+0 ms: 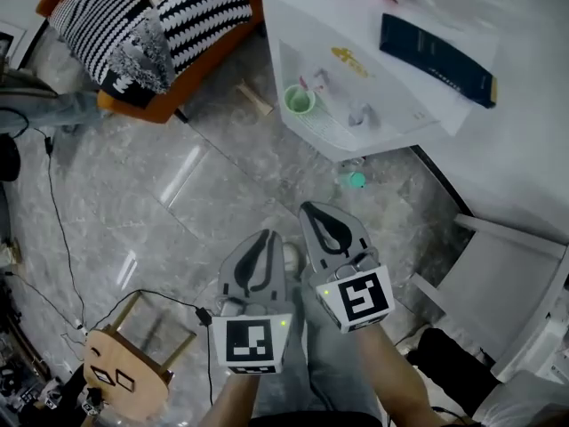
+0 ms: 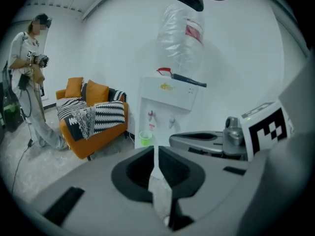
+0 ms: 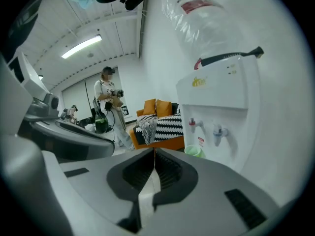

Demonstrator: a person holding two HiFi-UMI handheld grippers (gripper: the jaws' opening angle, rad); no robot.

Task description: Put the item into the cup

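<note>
A light green cup [image 1: 299,100] stands on the tray of a white water dispenser [image 1: 356,25], under its taps. It also shows as the cup [image 2: 145,138] and cup [image 3: 195,152] in the gripper views. A small teal-green object [image 1: 355,181] lies on the floor at the dispenser's foot. My left gripper [image 1: 264,237] and right gripper [image 1: 318,210] hang side by side over the floor, well short of the dispenser. The left gripper [image 2: 155,149] is shut with nothing in it. The right gripper [image 3: 154,152] is shut and empty too.
An orange sofa [image 1: 160,25] with striped cushions stands left of the dispenser. A dark blue book [image 1: 436,58] lies on the dispenser's top. A wooden stool [image 1: 124,372] and cables are at the lower left, a white frame [image 1: 507,283] at the right. A person [image 2: 29,58] stands far off.
</note>
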